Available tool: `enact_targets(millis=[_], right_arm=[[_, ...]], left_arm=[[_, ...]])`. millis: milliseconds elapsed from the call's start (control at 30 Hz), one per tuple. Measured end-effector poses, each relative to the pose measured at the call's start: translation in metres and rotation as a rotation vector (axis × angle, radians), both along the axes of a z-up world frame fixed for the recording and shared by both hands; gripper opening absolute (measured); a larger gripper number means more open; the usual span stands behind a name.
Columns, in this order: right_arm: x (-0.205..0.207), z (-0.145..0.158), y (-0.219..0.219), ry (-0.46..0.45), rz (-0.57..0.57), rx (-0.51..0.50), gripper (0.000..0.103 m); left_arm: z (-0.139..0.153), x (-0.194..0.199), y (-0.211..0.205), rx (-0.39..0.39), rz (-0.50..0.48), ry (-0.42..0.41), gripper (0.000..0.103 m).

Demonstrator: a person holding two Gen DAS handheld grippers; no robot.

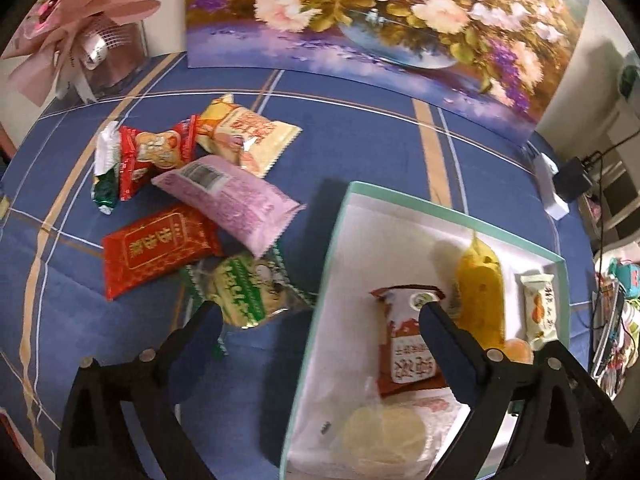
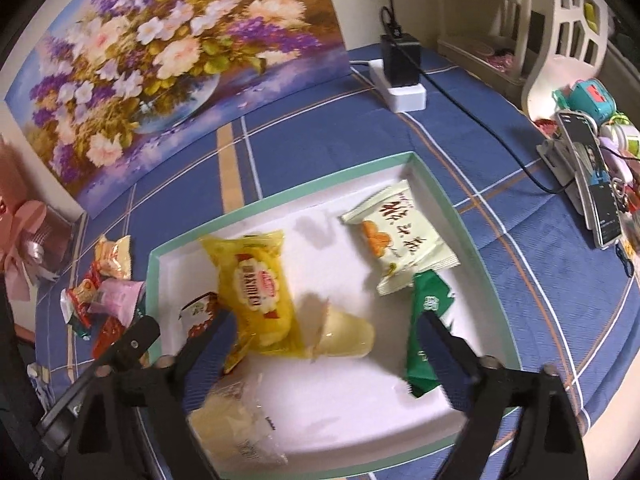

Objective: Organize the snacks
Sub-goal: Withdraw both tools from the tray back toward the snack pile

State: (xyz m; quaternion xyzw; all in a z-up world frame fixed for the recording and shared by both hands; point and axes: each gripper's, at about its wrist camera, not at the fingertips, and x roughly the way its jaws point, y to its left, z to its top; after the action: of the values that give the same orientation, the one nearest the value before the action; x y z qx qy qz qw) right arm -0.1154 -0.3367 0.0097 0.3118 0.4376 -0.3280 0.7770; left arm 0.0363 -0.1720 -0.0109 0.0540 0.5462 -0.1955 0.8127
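A white tray with a teal rim lies on the blue checked cloth. It holds a yellow packet, a cream packet, a green packet, a pale jelly cup, a clear-wrapped pale snack and a red-and-white packet. Left of the tray is a loose pile: a red packet, a pink packet and a green-and-white packet. My left gripper is open and straddles the tray's left rim. My right gripper is open above the tray, its right finger over the green packet.
A flower painting stands along the far edge. A white power strip with a black adapter and cable lies at the back right. A phone on a stand and small clutter line the right side. A pink bow sits at the back left.
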Motion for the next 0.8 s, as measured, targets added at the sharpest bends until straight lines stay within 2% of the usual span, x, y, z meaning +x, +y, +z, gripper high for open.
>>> enact_targets(millis=[400,567,800], right_arm=[[0.017,0.015,0.023,-0.040,0.085,-0.025,0.103],[0.023,0.017,0.030,-0.034,0.092,-0.024,0.103],[0.037,0.015,0.048,-0.049,0.137,-0.005,0.103]], left_arm=[[0.017,0.019,0.028,0.013,0.071,-0.078,0.099],[0.023,0.026,0.044,0.063,0.149,-0.114,0.099],[0.020,0.042,0.074,0.041,0.217,-0.049,0.099]])
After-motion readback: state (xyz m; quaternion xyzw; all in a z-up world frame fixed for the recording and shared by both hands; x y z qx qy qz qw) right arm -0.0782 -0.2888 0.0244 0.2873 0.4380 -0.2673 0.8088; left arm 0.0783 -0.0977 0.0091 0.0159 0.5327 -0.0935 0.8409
